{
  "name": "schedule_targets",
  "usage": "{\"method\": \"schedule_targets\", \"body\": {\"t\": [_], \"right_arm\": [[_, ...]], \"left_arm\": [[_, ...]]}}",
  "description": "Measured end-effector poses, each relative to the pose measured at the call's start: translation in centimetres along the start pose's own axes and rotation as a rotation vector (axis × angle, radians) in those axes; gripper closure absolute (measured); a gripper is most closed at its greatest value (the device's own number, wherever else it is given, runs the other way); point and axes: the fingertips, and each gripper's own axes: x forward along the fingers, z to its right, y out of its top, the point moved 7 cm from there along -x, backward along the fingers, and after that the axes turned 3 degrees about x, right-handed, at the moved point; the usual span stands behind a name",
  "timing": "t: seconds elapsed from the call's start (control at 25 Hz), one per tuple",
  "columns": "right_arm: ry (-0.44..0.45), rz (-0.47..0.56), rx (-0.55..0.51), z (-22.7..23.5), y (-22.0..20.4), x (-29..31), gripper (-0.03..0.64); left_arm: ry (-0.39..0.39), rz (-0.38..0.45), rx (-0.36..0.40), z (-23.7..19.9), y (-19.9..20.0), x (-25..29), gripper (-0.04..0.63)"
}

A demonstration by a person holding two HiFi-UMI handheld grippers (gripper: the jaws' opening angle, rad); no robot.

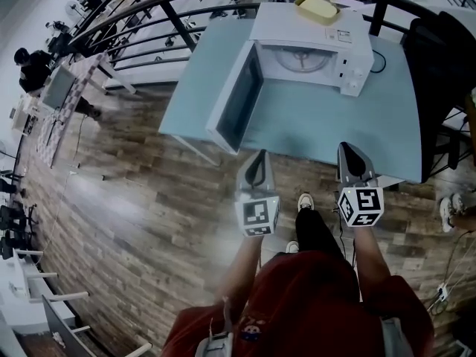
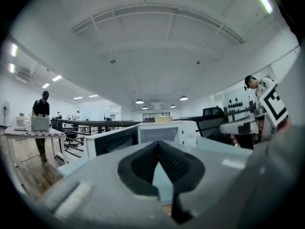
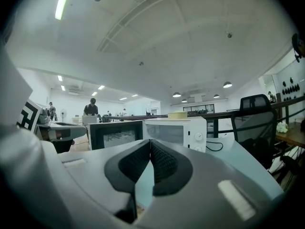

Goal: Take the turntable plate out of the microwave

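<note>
A white microwave (image 1: 316, 47) stands on the pale blue table (image 1: 312, 121), its door (image 1: 236, 99) swung open to the left. Inside it lies the round glass turntable plate (image 1: 302, 59). My left gripper (image 1: 258, 158) and my right gripper (image 1: 349, 155) hover side by side over the table's near edge, well short of the microwave, both shut with nothing between the jaws. In the left gripper view the microwave (image 2: 167, 130) shows beyond the shut left gripper (image 2: 158, 144). The right gripper view has the microwave (image 3: 174, 130) straight ahead of the shut right gripper (image 3: 150, 142).
A yellow sponge-like block (image 1: 317, 6) lies on top of the microwave. A black cable (image 1: 379, 59) runs from its right side. A black office chair (image 1: 439, 65) stands right of the table, black railings (image 1: 171, 21) behind it. People stand at desks far left (image 1: 31, 69).
</note>
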Motion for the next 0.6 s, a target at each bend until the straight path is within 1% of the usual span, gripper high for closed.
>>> {"method": "schedule_targets", "body": {"t": [0.24,0.36,0.6], "right_arm": [[-0.006,-0.002,0.012,3.4,1.6,5.3,0.617],[0.001,-0.007,0.006,5.3,2.4,8.1,0.616],[0.005,-0.016,0.034,8.9,3.2,13.3,0.616]], "left_arm": [[-0.011,0.006,0.023,-0.7,1.5,6.5,0.595],[-0.015,0.008,0.024,-0.9,2.0,10.1,0.595],[-0.021,0.006,0.023,-0.8,2.7,16.2,0.595]]}}
